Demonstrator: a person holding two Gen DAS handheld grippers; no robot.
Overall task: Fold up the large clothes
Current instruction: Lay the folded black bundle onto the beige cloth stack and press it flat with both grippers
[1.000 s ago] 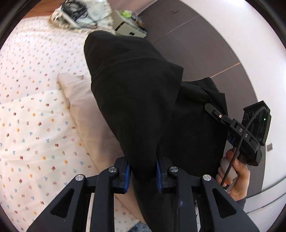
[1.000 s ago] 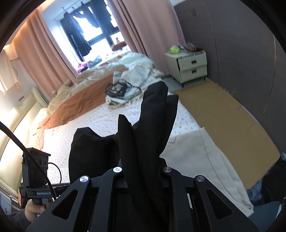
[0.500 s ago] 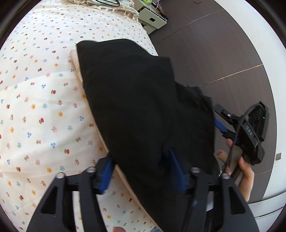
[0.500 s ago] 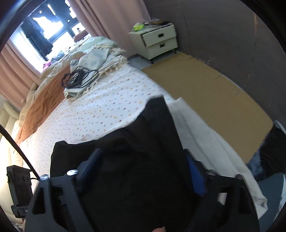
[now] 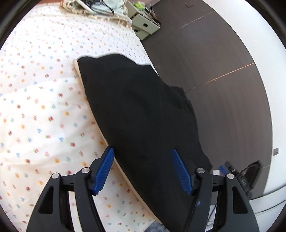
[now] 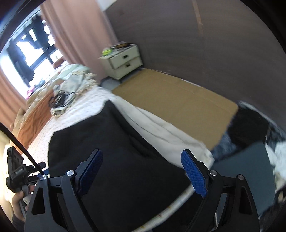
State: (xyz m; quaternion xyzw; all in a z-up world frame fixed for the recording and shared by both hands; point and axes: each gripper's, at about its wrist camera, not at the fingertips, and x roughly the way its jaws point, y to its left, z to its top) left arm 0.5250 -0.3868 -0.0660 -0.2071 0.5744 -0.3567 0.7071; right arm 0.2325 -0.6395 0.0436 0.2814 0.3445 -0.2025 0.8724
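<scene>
Left wrist view: left gripper (image 5: 143,169) spread wide, jaws have just been opening; blue pads (image 5: 105,169) stand either side of the black garment (image 5: 139,110), not pressing it. Garment lies flat on the bed (image 5: 41,107), along its right edge, over a cream cloth (image 5: 78,71) whose rim shows at the garment's left side. Floral sheet fills the left. Far end: a pile w/ cables (image 5: 100,9), then a nightstand (image 5: 144,23). Dark floor to the right. Right gripper (image 5: 246,176) partly seen at lower right.

Right wrist view, blurred: right gripper (image 6: 143,171) wide apart, jaws have just been opening, nothing pinched; garment (image 6: 110,146) spreads below and beyond the pads (image 6: 193,173). White cloth (image 6: 160,128) hangs off the bed's right side. Brown mat (image 6: 178,100) on the floor, nightstand (image 6: 123,60) far, pink curtains (image 6: 76,32) and window (image 6: 30,50) far left. Left gripper (image 6: 19,171) at lower left, a hand (image 6: 17,201) on its grip.
</scene>
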